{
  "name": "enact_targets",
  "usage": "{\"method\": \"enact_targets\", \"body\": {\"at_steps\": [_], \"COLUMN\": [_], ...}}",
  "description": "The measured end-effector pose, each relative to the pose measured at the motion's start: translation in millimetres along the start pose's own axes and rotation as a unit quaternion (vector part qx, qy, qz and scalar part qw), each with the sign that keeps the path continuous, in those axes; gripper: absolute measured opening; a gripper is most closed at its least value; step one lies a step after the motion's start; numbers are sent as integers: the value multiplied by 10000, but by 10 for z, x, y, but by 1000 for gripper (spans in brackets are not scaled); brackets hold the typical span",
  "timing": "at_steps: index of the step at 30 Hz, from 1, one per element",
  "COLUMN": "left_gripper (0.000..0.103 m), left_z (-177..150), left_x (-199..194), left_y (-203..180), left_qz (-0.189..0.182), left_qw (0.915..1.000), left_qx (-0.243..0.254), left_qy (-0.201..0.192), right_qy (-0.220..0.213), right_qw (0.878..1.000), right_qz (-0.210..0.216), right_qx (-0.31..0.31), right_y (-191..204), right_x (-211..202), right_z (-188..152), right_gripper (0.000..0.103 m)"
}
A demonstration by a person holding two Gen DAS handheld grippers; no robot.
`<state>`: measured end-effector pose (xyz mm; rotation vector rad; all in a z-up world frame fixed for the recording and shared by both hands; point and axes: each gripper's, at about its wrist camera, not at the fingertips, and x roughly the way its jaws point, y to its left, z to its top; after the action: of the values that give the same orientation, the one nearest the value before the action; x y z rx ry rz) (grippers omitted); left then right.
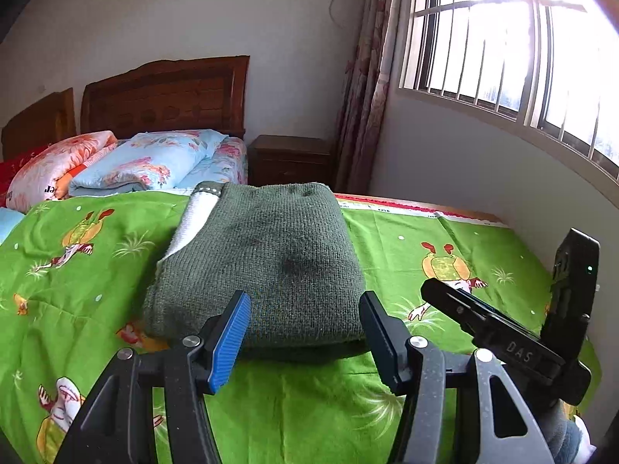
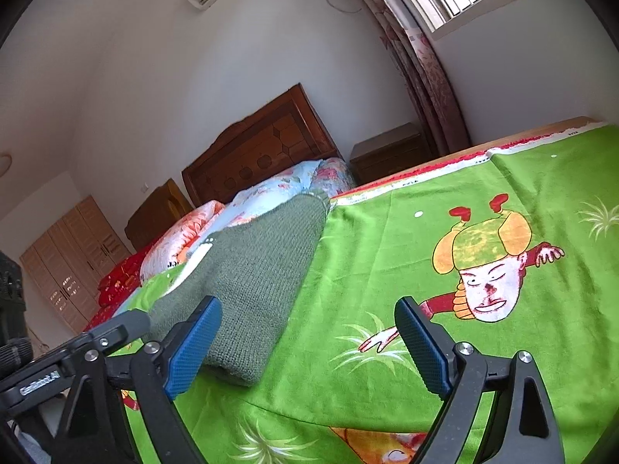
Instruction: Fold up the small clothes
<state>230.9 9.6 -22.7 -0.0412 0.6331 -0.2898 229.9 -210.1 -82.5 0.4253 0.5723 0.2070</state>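
Plainly, the left tool (image 1: 305,332) stands open with nothing gripped, its pads straddling the near edge of the folded green sweater (image 1: 267,259), which lies dead ahead at twelve o'clock on the green bedspread (image 1: 77,270). The sweater's long axis runs away from the tool, toward the headboard. Open and empty too, the right tool (image 2: 309,344) sits at the left tool's three o'clock; it sees the sweater at ten o'clock, so the left looks nearer.
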Motion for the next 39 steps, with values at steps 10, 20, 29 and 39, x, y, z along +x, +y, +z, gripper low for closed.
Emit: {"method": "enact_targets", "body": {"at_steps": [10,20,29,39], "left_gripper": [60,61,61,61], "left_z": [-287,-397,-520,-557], "left_x": [-286,-689,-854,-910], "left_y": [311,350,253,143], "left_qz": [915,1768,1251,1269], "left_qw": [9958,9830,9905,9893], "left_qx": [-3,-48,-240,-145], "left_qy": [-101,-488,-523,-708], "right_qy": [565,514,-505,-489], "right_qw": [9974,9959,9687,9755], "right_qz": [-270,-400,-1324,-1135], "right_qx": [-354,-630,-2038,-1819], "right_y": [130,506,1117,1078], "right_x": [208,-263,-880,-997], "right_z": [-60,-427,-728,-717], "right_gripper": [103,103,103,103]}}
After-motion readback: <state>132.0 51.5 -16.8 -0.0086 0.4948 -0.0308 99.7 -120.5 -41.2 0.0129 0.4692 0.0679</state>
